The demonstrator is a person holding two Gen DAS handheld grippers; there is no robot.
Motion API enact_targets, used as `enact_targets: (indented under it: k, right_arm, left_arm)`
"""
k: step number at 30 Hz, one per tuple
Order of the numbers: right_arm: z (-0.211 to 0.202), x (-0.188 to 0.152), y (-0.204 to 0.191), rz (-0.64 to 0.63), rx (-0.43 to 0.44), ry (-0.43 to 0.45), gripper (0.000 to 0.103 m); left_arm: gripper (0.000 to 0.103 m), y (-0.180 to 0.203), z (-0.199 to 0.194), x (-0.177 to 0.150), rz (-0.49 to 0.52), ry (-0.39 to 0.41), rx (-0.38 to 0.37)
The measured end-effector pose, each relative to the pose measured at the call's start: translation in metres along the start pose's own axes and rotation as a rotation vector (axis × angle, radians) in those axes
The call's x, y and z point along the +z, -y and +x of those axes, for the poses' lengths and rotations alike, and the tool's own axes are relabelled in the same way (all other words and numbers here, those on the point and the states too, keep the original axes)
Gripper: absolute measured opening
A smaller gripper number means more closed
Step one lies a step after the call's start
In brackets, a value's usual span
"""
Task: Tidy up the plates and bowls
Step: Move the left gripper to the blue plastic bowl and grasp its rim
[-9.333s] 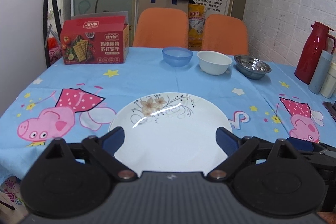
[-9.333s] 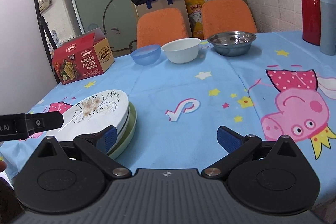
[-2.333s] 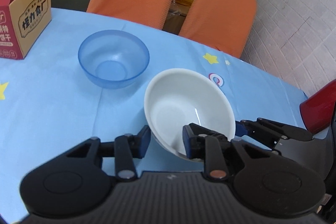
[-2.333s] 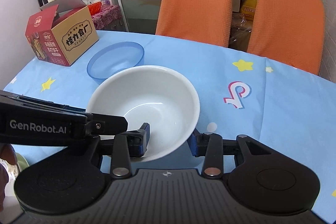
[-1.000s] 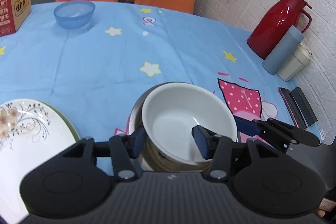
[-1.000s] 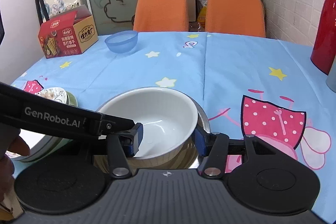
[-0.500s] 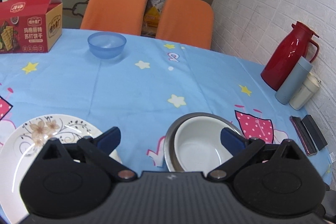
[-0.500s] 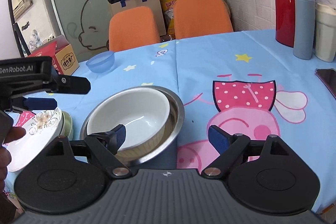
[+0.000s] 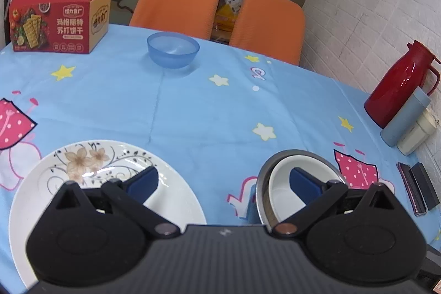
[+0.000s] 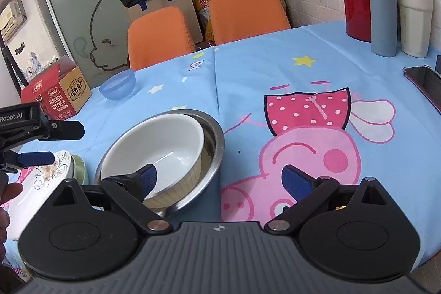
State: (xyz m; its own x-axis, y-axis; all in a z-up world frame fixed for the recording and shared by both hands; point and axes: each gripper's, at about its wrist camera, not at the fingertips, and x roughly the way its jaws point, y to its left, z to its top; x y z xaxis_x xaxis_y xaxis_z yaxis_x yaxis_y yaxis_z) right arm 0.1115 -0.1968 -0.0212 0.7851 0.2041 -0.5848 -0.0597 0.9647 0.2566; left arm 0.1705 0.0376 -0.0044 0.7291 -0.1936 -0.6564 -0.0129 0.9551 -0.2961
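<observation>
On the counter [image 9: 193, 112], a floral plate [image 9: 91, 164] is stacked at left; a blue bowl [image 9: 173, 50] stands apart at the far side; a white bowl [image 10: 165, 145] is nested in a steel bowl [image 10: 215, 137] at right. The left gripper [image 9: 223, 181] and right gripper [image 10: 217, 178] are spread wide, nothing held. The blue bowl is judged light plastic, slippery, best pinched at the rim.

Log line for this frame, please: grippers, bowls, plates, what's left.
left gripper: open, empty | right gripper: open, empty | white bowl: nested in steel bowl | floral plate: on stack | blue bowl: unstacked, far side
</observation>
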Motion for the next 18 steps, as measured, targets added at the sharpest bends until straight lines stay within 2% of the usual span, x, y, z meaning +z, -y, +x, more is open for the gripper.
enact_targets:
  k: [5, 10, 15, 18]
  right_arm:
    - [0.001, 0.003, -0.005, -0.008, 0.009, -0.001, 0.103]
    - [0.010, 0.025, -0.020, -0.044, 0.084, -0.005, 0.103]
    - [0.038, 0.083, -0.056, -0.184, 0.173, 0.015, 0.103]
    - [0.078, 0.125, -0.085, -0.280, 0.181, 0.003, 0.103]
  left_arm:
    - [0.100, -0.006, -0.004, 0.002, -0.007, 0.002, -0.005]
    - [0.100, -0.016, -0.008, 0.022, 0.020, 0.020, -0.015]
    - [0.101, -0.053, -0.005, 0.079, 0.019, 0.065, -0.046]
    - [0.102, -0.083, 0.019, 0.121, -0.010, 0.059, 0.013]
